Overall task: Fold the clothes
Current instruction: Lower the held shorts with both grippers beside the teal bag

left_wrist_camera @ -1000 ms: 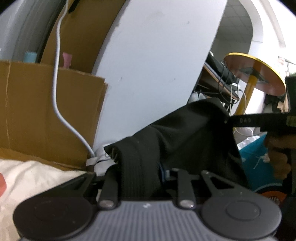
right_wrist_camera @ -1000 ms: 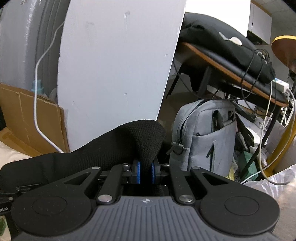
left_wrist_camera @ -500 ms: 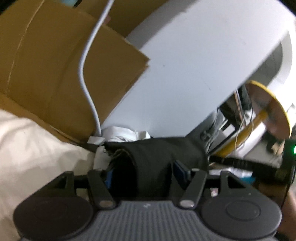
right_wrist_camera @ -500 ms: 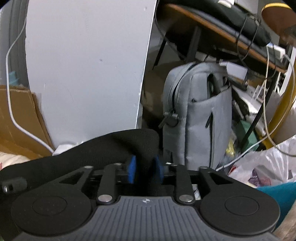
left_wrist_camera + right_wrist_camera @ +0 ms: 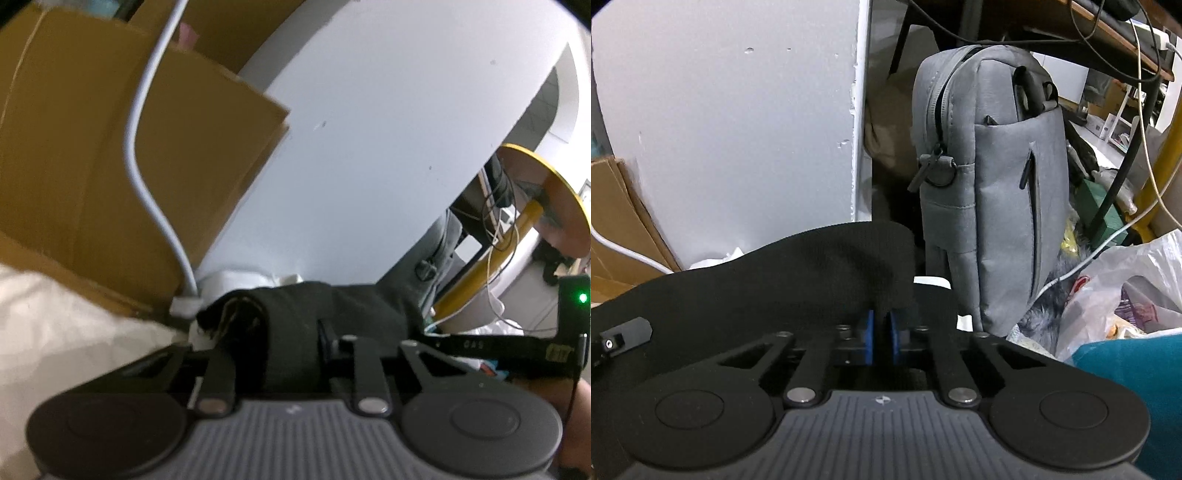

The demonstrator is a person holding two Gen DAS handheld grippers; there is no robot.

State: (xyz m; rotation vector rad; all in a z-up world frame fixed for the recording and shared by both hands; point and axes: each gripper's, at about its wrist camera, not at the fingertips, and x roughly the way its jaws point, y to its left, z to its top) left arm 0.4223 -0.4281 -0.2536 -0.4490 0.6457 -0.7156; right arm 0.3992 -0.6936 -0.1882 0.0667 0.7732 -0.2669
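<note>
**Both grippers re-clamp on the black garment**

Left wrist view first: the left gripper has just been closing, and a thick bunch of the black garment fills the gap between its jaws at lower centre. Half a second ago the jaws stood wide around the cloth; now they pinch it. The camera has rolled and dipped since a second ago, so the cardboard and the white cable swing through the upper left, with the pale sheet at lower left. At the right edge sits the other tool's black bar with its green light, so the two tools are close together. My read: this was a re-grip, and the fold is in mid-carry.

Over to the right wrist view: the right gripper has also just been closing, its blue pads nearly together with a thin fold of the black garment nipped between them. The cloth drapes off to the left of frame. This camera tips downward more than a second ago; the grey bag now looms at centre right, the white panel at upper left. Looks like the garment is being lowered.
</note>
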